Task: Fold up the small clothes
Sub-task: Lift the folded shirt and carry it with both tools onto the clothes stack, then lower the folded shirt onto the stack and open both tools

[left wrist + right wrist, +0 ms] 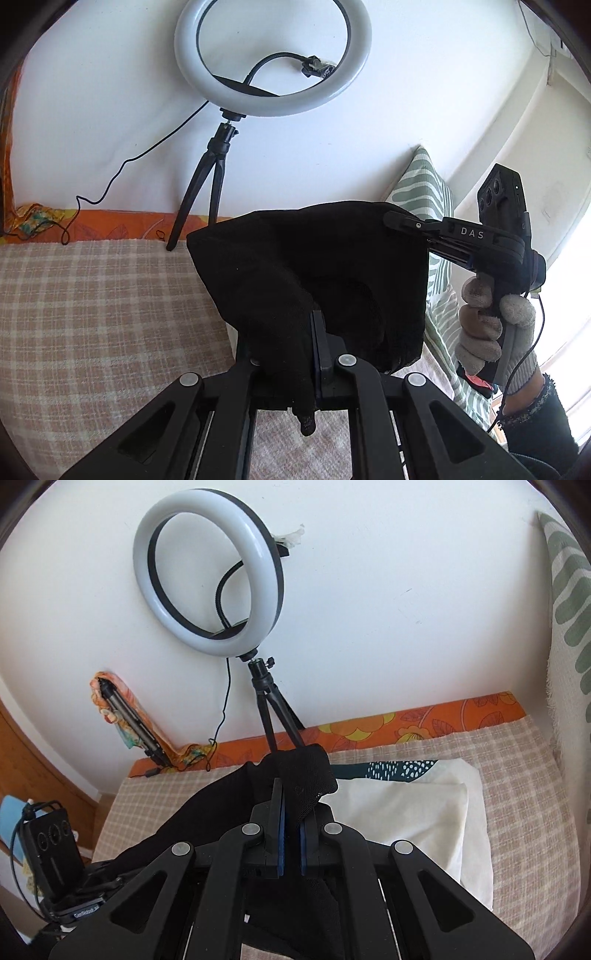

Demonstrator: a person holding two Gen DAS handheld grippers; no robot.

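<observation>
A small black garment (306,266) hangs in the air above the checked bedspread (92,306), stretched between both grippers. My left gripper (314,332) is shut on its lower edge, and cloth drapes over the left finger. My right gripper (400,218) pinches the garment's upper right corner in the left wrist view. In the right wrist view the right gripper (291,797) is shut on the black garment (303,771), which trails down to the left toward the left gripper's body (51,845).
A ring light (273,55) on a small black tripod (210,184) stands by the white wall. A cream folded cloth (417,808) lies on the bedspread (524,812). A green striped pillow (424,188) leans at the right. An orange sheet edge (406,723) runs along the wall.
</observation>
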